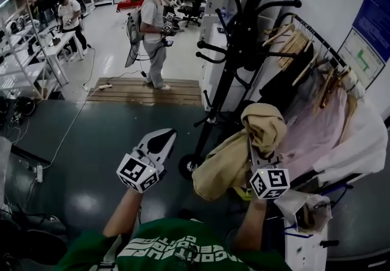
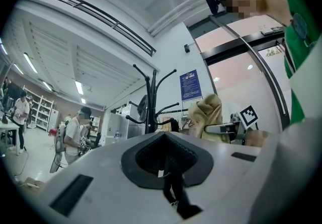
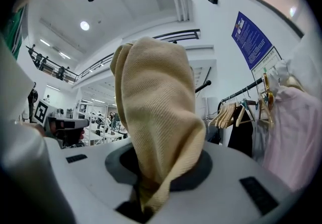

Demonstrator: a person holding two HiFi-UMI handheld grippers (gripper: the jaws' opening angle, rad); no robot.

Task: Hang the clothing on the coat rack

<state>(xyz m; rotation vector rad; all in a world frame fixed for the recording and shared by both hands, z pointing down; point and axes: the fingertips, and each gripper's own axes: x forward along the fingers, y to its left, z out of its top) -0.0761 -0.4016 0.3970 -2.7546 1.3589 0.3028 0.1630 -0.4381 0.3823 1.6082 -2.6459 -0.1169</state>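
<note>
Left of the black coat rack (image 1: 239, 38) with its curved metal arms, the left gripper (image 1: 162, 138) has its jaws pressed together on nothing (only its own view shows this). Just before the rack's base, the right gripper (image 3: 151, 177) pinches a tan twill garment (image 1: 234, 157). Only the head view shows its drooping, bunched bulk.

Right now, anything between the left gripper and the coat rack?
No. In the head view only bare floor separates the left gripper from the coat rack. The tan garment hangs on the rack's other side.
</note>
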